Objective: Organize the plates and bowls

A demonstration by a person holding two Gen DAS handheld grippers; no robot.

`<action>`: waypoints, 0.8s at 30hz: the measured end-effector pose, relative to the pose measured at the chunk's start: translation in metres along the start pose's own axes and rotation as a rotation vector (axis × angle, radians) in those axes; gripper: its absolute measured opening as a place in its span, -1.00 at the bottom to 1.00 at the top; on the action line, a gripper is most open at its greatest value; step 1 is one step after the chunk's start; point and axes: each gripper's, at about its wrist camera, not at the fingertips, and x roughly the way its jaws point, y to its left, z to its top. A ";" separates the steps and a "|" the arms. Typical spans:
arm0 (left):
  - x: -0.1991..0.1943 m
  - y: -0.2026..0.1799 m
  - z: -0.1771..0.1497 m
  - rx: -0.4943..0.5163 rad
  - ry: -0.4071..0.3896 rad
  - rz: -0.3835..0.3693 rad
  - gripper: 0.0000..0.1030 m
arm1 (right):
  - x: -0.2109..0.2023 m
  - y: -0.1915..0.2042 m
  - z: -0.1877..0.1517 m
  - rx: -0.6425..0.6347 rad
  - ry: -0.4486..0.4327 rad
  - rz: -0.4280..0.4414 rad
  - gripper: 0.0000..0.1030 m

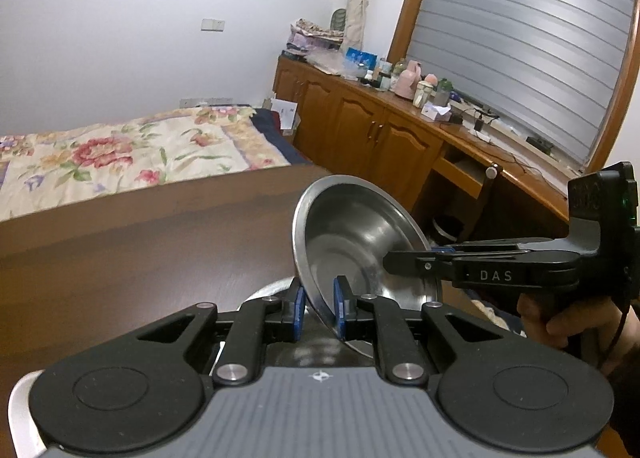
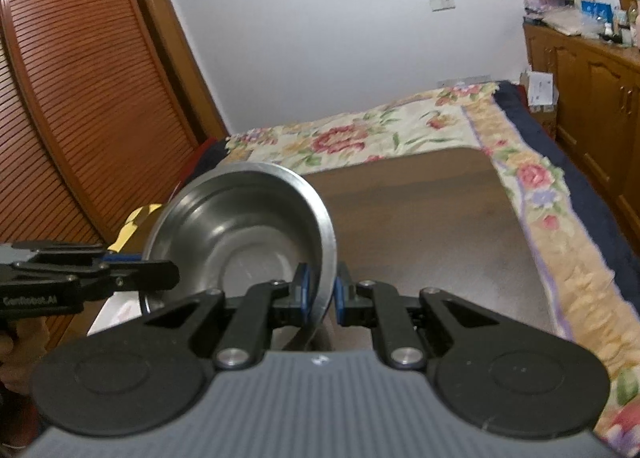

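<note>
A stainless steel bowl (image 1: 360,250) is held tilted above the dark brown table (image 1: 140,258) by both grippers at once. In the left wrist view, the left gripper (image 1: 319,308) is seen pinched on the near part of the bowl's rim, one blue pad (image 1: 339,308) lying inside the bowl and the other outside it. The right gripper (image 1: 394,258) enters from the right edge, its narrowed jaws clamped on the rim at the bowl's right side, and the hand (image 1: 560,318) carrying it is visible below the handle. Part of a second metal dish (image 1: 268,288) is glimpsed on the table just behind the left pad, though its shape cannot be made out. In the right wrist view, the same bowl (image 2: 240,234) is seen with the right gripper (image 2: 320,294) closed on its near rim and the left gripper (image 2: 160,274) gripping its left edge. Beyond the table, a bed with a floral quilt (image 1: 132,153) is seen, and further off a wooden cabinet (image 1: 360,117) crowded with bottles and boxes, below a window with a closed grey blind (image 1: 528,37).
</note>
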 end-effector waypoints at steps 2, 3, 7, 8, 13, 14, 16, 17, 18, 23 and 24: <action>-0.003 0.000 -0.006 0.005 -0.003 0.010 -0.69 | 0.001 0.004 -0.005 0.002 0.007 0.008 -0.72; -0.004 0.001 -0.008 0.006 -0.005 0.014 -0.69 | 0.001 0.006 -0.008 0.004 0.009 0.013 -0.72; -0.007 0.003 -0.020 0.002 -0.009 0.022 -0.69 | 0.000 0.010 -0.015 0.022 0.018 0.029 -0.72; -0.007 0.003 -0.023 -0.004 -0.008 0.021 -0.69 | 0.000 0.010 -0.017 0.025 0.021 0.030 -0.72; -0.007 0.008 -0.036 -0.047 -0.001 0.007 -0.68 | 0.001 0.013 -0.024 0.033 0.031 0.033 -0.72; -0.008 0.008 -0.039 -0.058 -0.001 0.006 -0.68 | 0.001 0.014 -0.026 0.031 0.032 0.032 -0.72; -0.008 0.009 -0.044 -0.068 -0.002 0.007 -0.68 | 0.001 0.016 -0.030 0.030 0.033 0.032 -0.72; -0.009 0.010 -0.047 -0.070 -0.001 0.010 -0.68 | 0.001 0.018 -0.032 0.025 0.033 0.030 -0.72; -0.009 0.009 -0.051 -0.072 -0.001 0.013 -0.68 | 0.001 0.019 -0.033 0.019 0.033 0.028 -0.72; -0.008 0.006 -0.055 -0.064 0.005 0.035 -0.67 | -0.001 0.025 -0.041 -0.003 0.025 0.016 -0.72; -0.008 0.005 -0.055 -0.060 0.007 0.038 -0.67 | -0.001 0.026 -0.042 -0.005 0.022 0.014 -0.72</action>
